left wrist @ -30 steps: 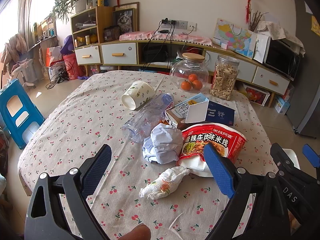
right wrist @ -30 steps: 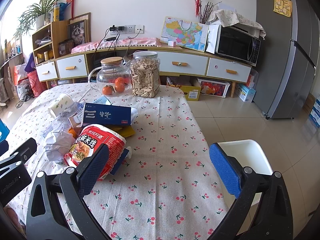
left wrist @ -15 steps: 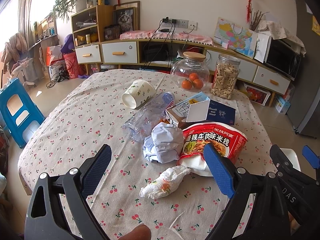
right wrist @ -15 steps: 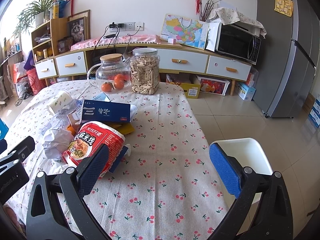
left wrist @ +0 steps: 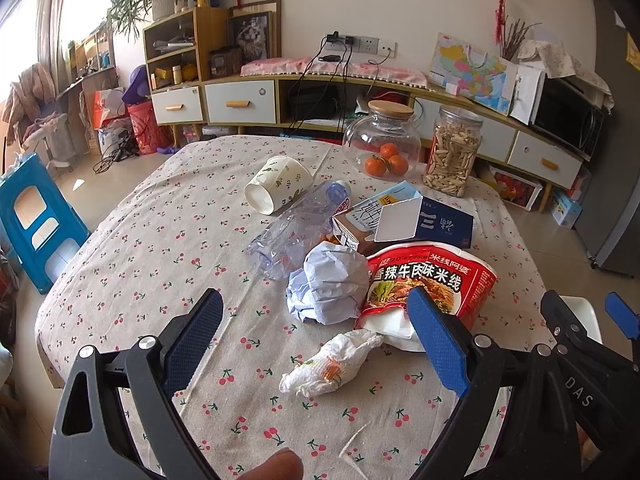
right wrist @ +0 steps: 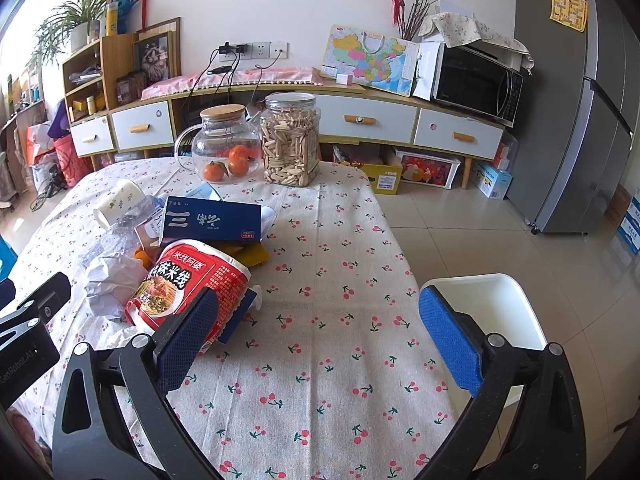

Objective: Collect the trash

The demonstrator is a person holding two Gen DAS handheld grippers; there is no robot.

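Note:
Trash lies in a heap on the cherry-print table: a tipped paper cup, a crushed clear bottle, a crumpled pale paper ball, a red noodle bowl on its side, a blue box, a milk carton and a crumpled wrapper. My left gripper is open, just above the wrapper. My right gripper is open over bare cloth, its left finger beside the noodle bowl. A white bin stands by the table's right edge.
A glass jar of oranges and a jar of snacks stand at the table's far end. A blue stool stands left of the table. A sideboard and a fridge line the far side.
Both grippers have drifted slightly; the views have shifted only a little. Nothing on the table has moved.

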